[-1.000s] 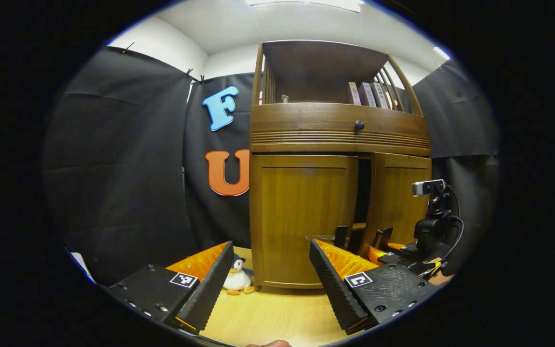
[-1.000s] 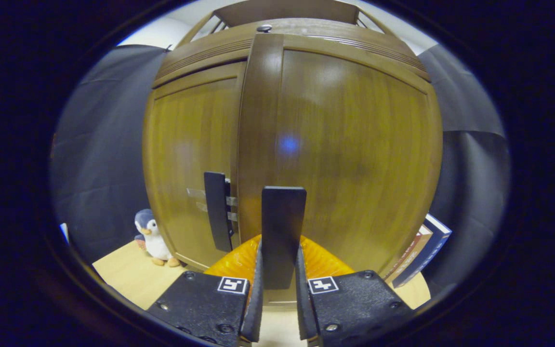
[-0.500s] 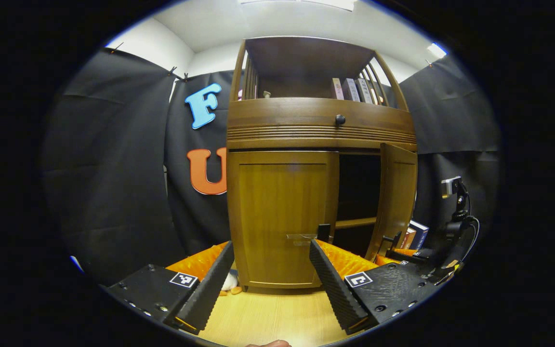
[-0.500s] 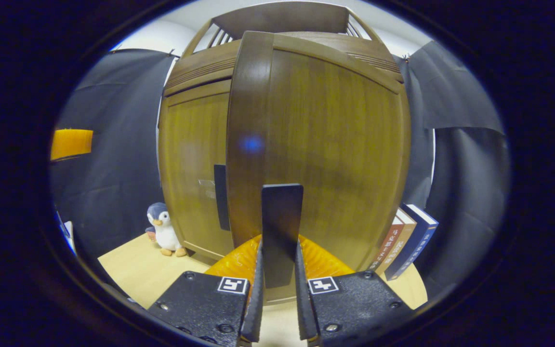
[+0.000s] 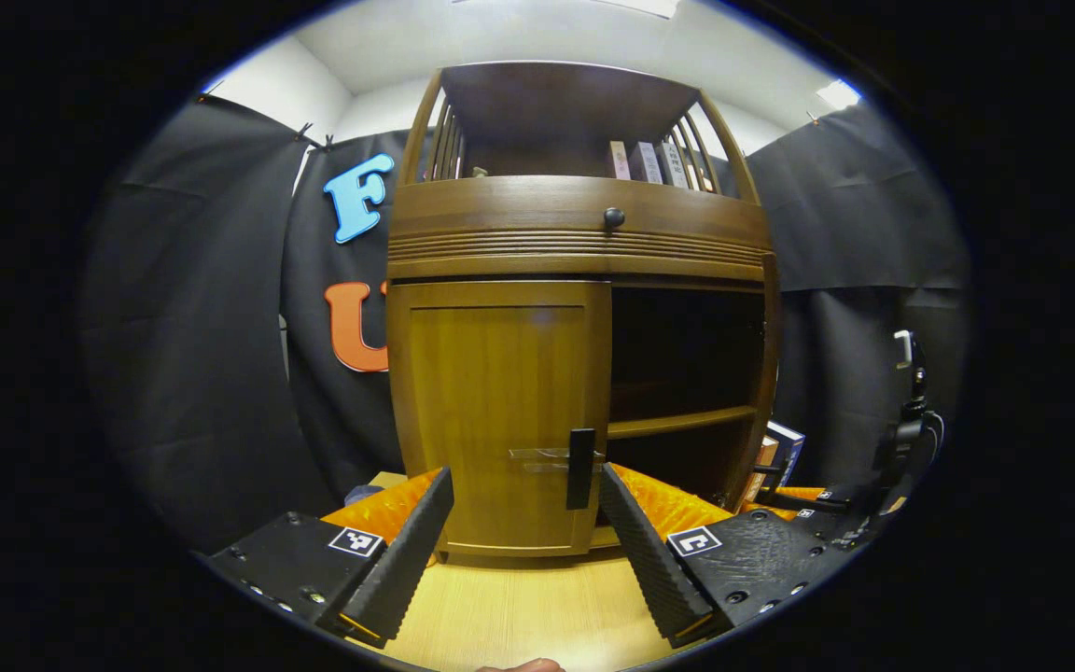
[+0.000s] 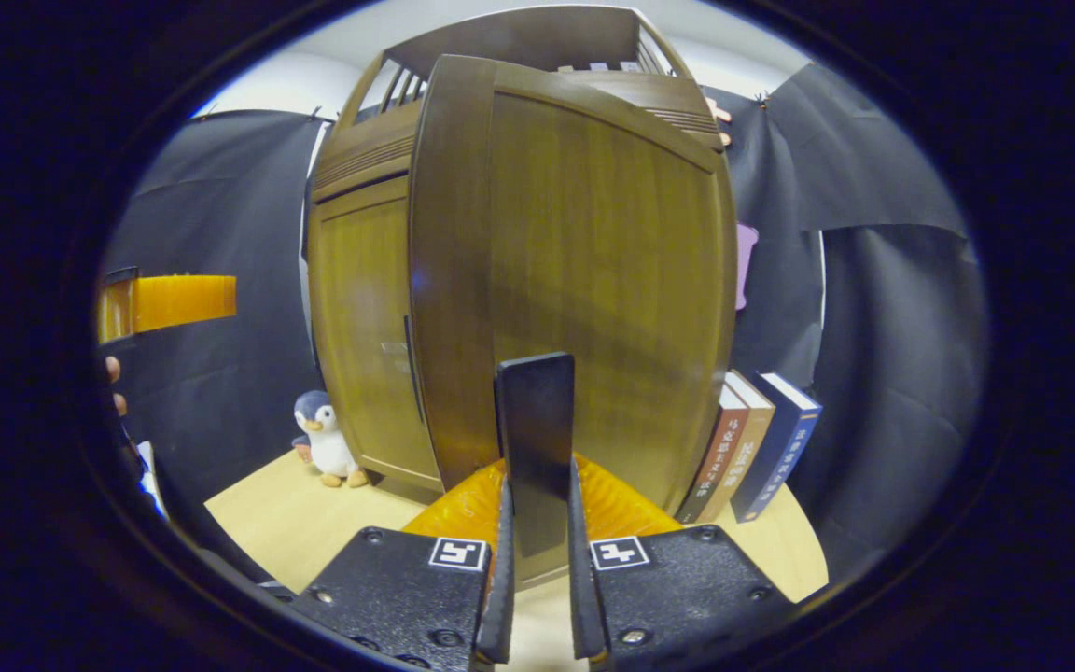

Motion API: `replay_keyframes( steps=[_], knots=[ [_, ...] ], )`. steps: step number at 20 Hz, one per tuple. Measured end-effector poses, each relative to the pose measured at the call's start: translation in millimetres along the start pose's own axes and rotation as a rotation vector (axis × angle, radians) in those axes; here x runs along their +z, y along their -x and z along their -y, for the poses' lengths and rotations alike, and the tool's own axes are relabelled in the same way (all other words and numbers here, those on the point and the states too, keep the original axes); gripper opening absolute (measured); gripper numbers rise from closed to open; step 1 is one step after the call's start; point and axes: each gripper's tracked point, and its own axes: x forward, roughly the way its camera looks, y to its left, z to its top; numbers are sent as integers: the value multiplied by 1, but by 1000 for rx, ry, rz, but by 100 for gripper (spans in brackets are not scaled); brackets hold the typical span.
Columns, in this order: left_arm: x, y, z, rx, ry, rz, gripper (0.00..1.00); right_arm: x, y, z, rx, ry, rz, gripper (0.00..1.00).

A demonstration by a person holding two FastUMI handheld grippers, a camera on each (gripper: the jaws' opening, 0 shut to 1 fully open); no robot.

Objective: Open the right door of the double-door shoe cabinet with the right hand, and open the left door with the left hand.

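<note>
Shelving inside the shoe cabinet (image 5: 584, 233) is showing through the right half, where the right door (image 6: 584, 280) is standing swung wide; a wooden shelf board (image 5: 677, 425) is crossing a dark interior, and I cannot tell whether anything is lying on it. Books (image 5: 649, 161) are standing in the open top compartment behind its slats. The right gripper (image 6: 535, 597) is pinching the right door's dark handle (image 6: 535, 439), both fingers pressing on it. The left gripper (image 5: 523, 546) is hovering with fingers spread wide, near the closed left door (image 5: 500, 401) and its handle (image 5: 581, 467), touching neither. More books (image 6: 761, 443) are leaning on the tabletop (image 6: 286, 513) beside the cabinet, and a penguin toy (image 6: 325, 448) is sitting at its other side.
</note>
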Motion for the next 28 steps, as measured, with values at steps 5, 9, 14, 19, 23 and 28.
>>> replay_keyframes(
  steps=[5,9,14,19,23,28],
  knots=[
    [-5,-4,18,-43,1,-8,95,-3,21,20,-28,-4,-7,25],
    [-8,-9,28,-62,-6,-15,95,-6,33,35,-55,-13,-12,22],
    [-18,-18,43,-85,12,-50,95,-8,46,59,-129,-6,1,20],
    [-15,-27,64,-125,7,-52,95,-10,59,84,-198,-28,1,16],
    [-22,-29,79,-154,11,-68,95,-14,69,110,-261,-66,-1,12],
    [-23,-31,87,-171,14,-79,95,-18,88,142,-328,-130,1,6]
  ],
)
